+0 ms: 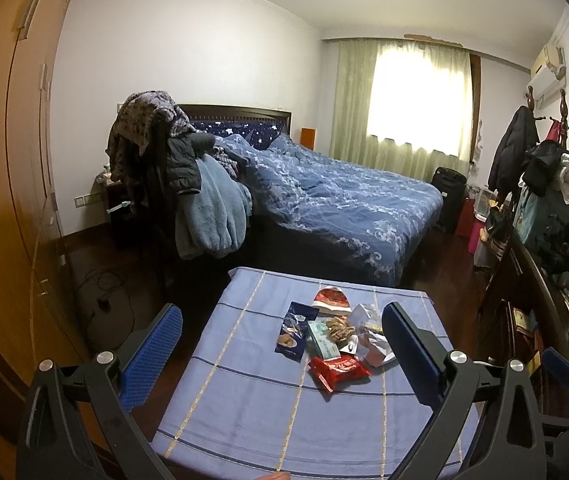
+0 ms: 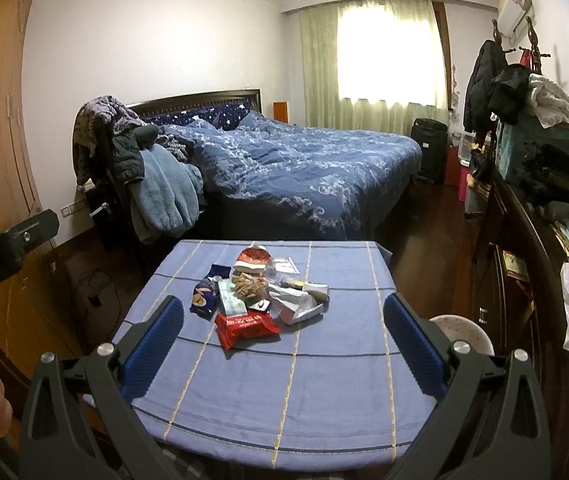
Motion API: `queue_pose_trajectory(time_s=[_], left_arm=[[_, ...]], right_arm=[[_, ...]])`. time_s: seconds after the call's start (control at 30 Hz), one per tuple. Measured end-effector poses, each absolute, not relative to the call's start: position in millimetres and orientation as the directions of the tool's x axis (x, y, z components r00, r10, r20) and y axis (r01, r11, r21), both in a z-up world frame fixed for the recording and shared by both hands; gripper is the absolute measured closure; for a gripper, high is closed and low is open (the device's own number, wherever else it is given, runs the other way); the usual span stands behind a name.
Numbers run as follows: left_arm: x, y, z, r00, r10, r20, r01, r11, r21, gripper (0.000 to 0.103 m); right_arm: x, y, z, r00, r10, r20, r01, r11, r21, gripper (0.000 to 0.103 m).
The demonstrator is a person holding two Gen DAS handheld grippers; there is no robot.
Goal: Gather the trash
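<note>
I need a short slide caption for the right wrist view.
Open right gripper hovers before a red wrapper in the trash pile on a blue-clothed table.

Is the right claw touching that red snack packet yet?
Apart. The right wrist view shows the right gripper open, bare tablecloth between it and the red packet.

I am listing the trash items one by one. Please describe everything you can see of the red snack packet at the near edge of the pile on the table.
The red snack packet is a flat, glossy, plastic-looking wrapper with white printed lettering too blurred to read. It looks sealed and slightly puffed, with crimped ends. It lies flat on the blue checked tablecloth, slightly turned, as the pile's nearest item. Its far edge meets the green-white packet and the white wrapper. Neither gripper touches it; it also shows in the left wrist view.
</note>
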State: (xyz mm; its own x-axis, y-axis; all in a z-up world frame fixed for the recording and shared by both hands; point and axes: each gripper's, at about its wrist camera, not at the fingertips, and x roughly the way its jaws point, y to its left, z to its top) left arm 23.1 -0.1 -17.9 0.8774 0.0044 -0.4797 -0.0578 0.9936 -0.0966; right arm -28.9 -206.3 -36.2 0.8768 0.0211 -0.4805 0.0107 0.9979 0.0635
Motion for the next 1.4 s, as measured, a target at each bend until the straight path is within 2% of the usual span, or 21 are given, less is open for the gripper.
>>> queue_pose_trajectory(time_s=[0.2, 0.23, 0.5, 0.87, 1.0, 1.1, 1.27, 1.33, 1.37, 1.4], left_arm=[[60, 10, -57, 0.796, -0.035, -0.605, -0.058, 0.99, -0.132, 0.004], [67, 10, -67, 0.802, -0.041, -0.596, -0.058, 0.988, -0.145, 0.004], [157, -11, -154, 0.732, 0.026, -0.681, -0.056, 0.998, -0.021, 0.004], [216, -84, -234, 0.605, -0.137, -0.784, 0.123, 0.989, -0.078, 0.004], [228, -101, -256, 0.579, -0.123, -0.806, 0.156, 0.987, -0.039, 0.004], [234, -106, -264, 0.562, -0.148, -0.814, 0.178, 0.982, -0.056, 0.004], [243, -105, -270, 0.566, -0.175, -0.806, 0.196, 0.978, -0.075, 0.024], [243, -104, -270, 0.57, -0.183, -0.801, 0.201, 0.976, -0.081, 0.038], [243, -103, -270, 0.573, -0.182, -0.799, 0.202, 0.976, -0.078, 0.041], [243, -102, -271, 0.569, -0.194, -0.799, 0.209, 0.974, -0.088, 0.05]], right_arm=[[-8, -212, -65, 0.84, 0.0, -0.543, 0.028, 0.999, 0.043, 0.003], [-4, -213, -70, 0.833, -0.001, -0.553, 0.029, 0.999, 0.042, 0.003], [39, -231, -114, 0.759, -0.03, -0.65, 0.076, 0.996, 0.042, 0.003], [76, -253, -148, 0.693, -0.028, -0.72, 0.115, 0.991, 0.072, 0.003], [80, -260, -150, 0.688, -0.032, -0.725, 0.125, 0.989, 0.074, 0.003], [82, -265, -152, 0.683, -0.037, -0.73, 0.134, 0.988, 0.076, 0.003], [89, -270, -156, 0.681, -0.025, -0.732, 0.133, 0.987, 0.091, 0.003], [93, -271, -157, 0.686, -0.011, -0.727, 0.123, 0.987, 0.101, 0.003], [97, -273, -158, 0.692, -0.007, -0.722, 0.121, 0.987, 0.106, 0.003], [100, -274, -158, 0.693, -0.003, -0.721, 0.121, 0.986, 0.112, 0.003]])
